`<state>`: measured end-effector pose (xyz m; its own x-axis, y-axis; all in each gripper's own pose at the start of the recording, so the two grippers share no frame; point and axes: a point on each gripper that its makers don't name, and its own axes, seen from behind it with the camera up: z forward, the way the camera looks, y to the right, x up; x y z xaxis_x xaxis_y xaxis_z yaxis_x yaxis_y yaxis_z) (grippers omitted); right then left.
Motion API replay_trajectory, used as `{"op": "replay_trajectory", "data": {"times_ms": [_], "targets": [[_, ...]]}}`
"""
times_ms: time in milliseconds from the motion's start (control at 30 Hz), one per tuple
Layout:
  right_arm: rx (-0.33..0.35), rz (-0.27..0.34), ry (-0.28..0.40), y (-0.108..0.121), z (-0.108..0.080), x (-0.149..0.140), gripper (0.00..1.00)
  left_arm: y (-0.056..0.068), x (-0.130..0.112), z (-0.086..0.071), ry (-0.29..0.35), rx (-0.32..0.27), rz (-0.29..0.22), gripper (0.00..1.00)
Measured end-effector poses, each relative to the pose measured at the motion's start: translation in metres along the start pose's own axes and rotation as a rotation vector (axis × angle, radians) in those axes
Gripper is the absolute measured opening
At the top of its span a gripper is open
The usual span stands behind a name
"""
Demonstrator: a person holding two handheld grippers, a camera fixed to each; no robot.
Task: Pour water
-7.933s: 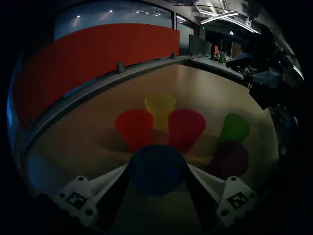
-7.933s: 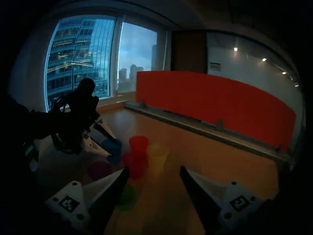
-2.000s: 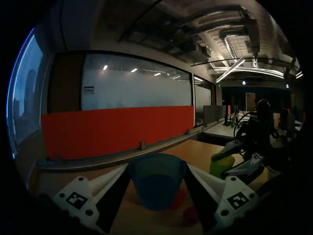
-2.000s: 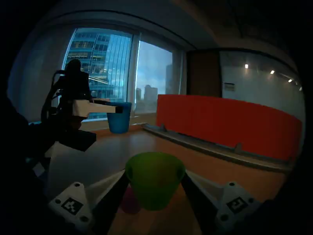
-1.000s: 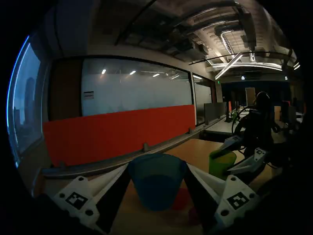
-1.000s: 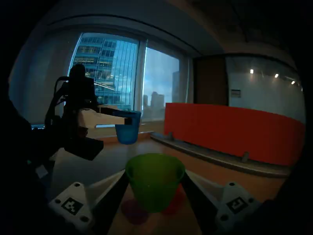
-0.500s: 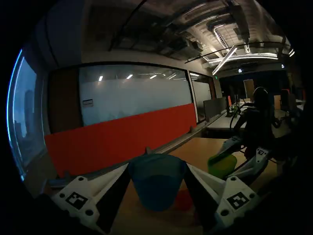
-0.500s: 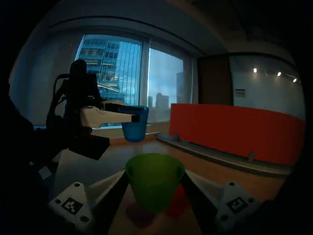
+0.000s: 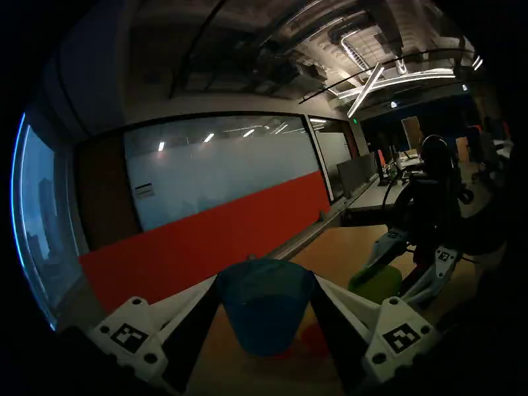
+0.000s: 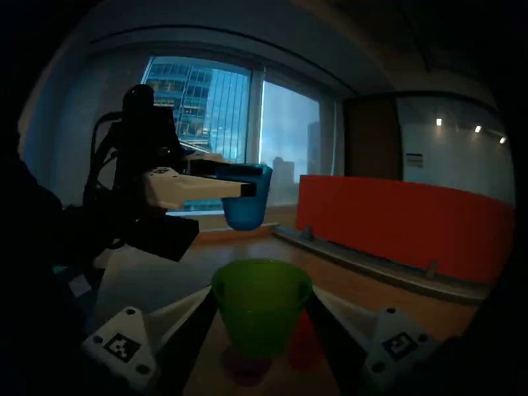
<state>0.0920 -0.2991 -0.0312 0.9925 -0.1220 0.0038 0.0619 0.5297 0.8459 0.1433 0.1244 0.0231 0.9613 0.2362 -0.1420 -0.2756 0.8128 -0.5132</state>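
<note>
Two cups, one in each of my claws. My left claw (image 9: 265, 285) is clamped on the blue cup (image 9: 266, 317) and my right claw (image 10: 261, 294) on the green cup (image 10: 261, 310), both held above the table (image 10: 369, 284). Over the last second the blue cup has come nearer the green one, and the red panel (image 9: 218, 231) now slants in the left gripper view. I judge the tip is starting. In the right gripper view the blue cup's long axis stands near upright, mouth up, and so does the green cup's.
</note>
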Motion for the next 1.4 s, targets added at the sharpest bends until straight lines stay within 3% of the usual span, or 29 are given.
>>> {"op": "replay_trajectory", "data": {"times_ms": [333,1400], "targets": [[0.014,0.003,-0.003,-0.004,0.003,-0.002,0.90,0.009,0.007,0.005,-0.007,-0.005,0.126,0.88],[0.072,-0.007,-0.003,-0.025,0.021,0.003,0.90,0.022,0.034,0.004,0.008,0.000,0.437,0.87]]}}
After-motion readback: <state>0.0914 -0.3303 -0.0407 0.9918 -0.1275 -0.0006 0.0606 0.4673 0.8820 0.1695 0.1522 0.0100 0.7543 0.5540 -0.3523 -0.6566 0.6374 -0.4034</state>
